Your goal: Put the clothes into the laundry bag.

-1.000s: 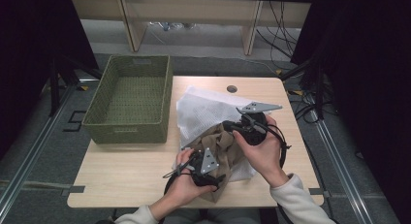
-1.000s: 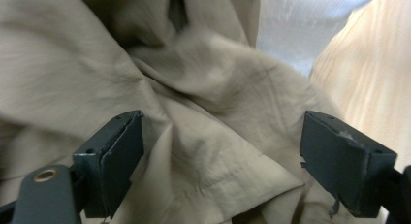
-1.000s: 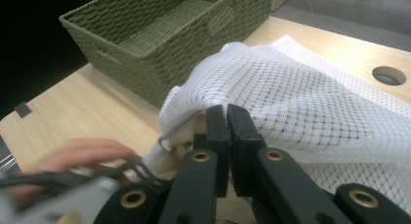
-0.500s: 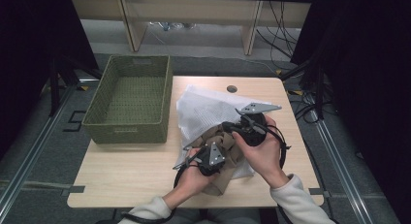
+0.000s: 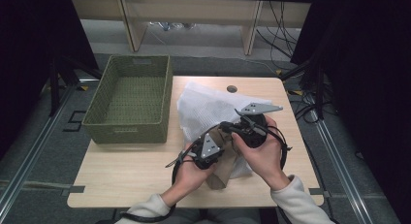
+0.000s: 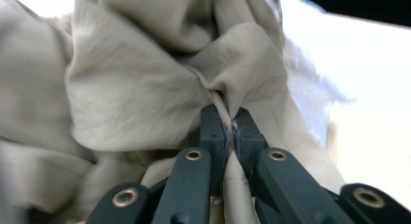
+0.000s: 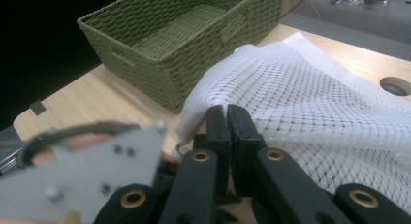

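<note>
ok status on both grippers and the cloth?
Left gripper just closed, pinching beige cloth. Right gripper shut at white mesh bag edge. Green basket beside, nothing blocking.

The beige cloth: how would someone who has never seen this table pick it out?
On the wooden table, right of the green woven basket, lies a white mesh bag. The beige cloth sits bunched at its near edge, pinched by the left hand-held gripper. It is smooth, plain and tan; the bag is white netting.

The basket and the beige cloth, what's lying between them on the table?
In the high view, the white mesh bag and bare tabletop lie between the basket and the beige cloth.
</note>
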`<state>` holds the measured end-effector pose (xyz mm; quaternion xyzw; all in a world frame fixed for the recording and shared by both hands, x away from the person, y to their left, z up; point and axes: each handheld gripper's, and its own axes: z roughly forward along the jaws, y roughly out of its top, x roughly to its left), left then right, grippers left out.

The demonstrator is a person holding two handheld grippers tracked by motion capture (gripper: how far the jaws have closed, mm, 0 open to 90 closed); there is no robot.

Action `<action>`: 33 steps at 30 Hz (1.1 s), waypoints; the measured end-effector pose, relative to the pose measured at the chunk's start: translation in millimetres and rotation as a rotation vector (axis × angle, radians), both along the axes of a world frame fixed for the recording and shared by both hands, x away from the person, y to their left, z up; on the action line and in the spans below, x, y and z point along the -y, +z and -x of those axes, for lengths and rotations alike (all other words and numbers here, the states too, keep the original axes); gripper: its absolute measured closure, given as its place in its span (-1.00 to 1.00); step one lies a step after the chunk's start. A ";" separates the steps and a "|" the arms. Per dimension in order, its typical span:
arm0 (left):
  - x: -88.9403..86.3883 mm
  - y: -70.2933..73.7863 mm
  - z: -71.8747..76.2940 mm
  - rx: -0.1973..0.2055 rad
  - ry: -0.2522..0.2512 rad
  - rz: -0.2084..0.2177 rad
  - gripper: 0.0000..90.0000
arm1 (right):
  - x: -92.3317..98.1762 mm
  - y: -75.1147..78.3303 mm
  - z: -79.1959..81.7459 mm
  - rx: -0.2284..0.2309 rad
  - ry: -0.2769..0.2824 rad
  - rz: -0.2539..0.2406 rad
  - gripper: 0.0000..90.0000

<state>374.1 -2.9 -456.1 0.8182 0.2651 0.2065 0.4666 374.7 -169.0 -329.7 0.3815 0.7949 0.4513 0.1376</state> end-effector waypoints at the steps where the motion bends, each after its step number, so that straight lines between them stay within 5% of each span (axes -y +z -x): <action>1: -0.8 4.0 0.3 0.007 0.009 0.023 0.91 | 0.6 -0.6 -1.3 0.024 0.016 0.007 0.99; 17: -7.3 33.9 -7.9 0.080 0.067 0.139 0.92 | -1.0 5.2 4.8 0.033 0.026 -0.013 0.99; 24: -9.6 50.6 -3.1 0.164 0.079 0.172 0.92 | -0.3 12.0 10.3 0.071 0.023 -0.029 0.99; 27: -6.6 46.6 -5.9 0.182 0.093 0.165 0.92 | 0.5 13.3 10.5 0.086 0.022 -0.039 0.99; 33: 7.4 11.8 -22.1 0.157 0.097 0.074 0.90 | 1.8 3.4 0.6 0.025 0.007 -0.035 0.99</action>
